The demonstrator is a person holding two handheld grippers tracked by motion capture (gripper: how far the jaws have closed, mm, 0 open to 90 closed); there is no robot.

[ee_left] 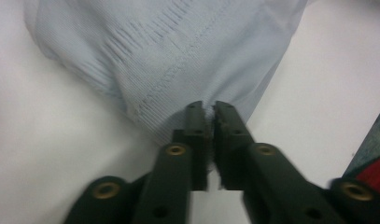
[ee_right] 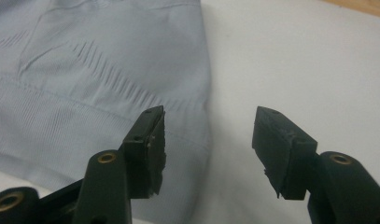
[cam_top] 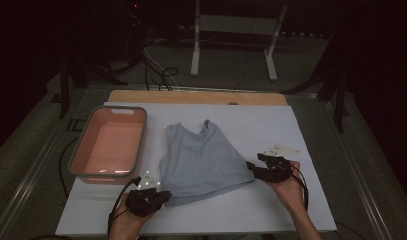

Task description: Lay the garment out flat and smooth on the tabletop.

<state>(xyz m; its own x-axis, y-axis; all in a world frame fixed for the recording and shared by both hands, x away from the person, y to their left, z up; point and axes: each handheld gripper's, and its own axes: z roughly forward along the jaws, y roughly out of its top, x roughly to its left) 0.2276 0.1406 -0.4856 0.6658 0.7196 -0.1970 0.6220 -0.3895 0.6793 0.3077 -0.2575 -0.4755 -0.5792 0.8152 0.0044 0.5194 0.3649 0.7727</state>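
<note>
Nearest the camera, the left gripper [cam_top: 163, 196] pinched the near left corner of the pale blue top [cam_top: 201, 160], jaws closed on its hem. That garment lay flat mid-table, beside the pink basin [cam_top: 111, 145]. At its right corner, the right gripper [cam_top: 252, 167] stood wide apart.

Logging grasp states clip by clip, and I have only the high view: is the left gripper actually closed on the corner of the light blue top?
Observer: Yes. The left gripper view shows the left gripper with its fingers almost together, pinching the stitched hem corner of the top.
Operator: And the right one?
Observer: The right gripper is wide open. One finger sits over the top's side edge and the other over the bare white table, with no cloth between them.
</note>
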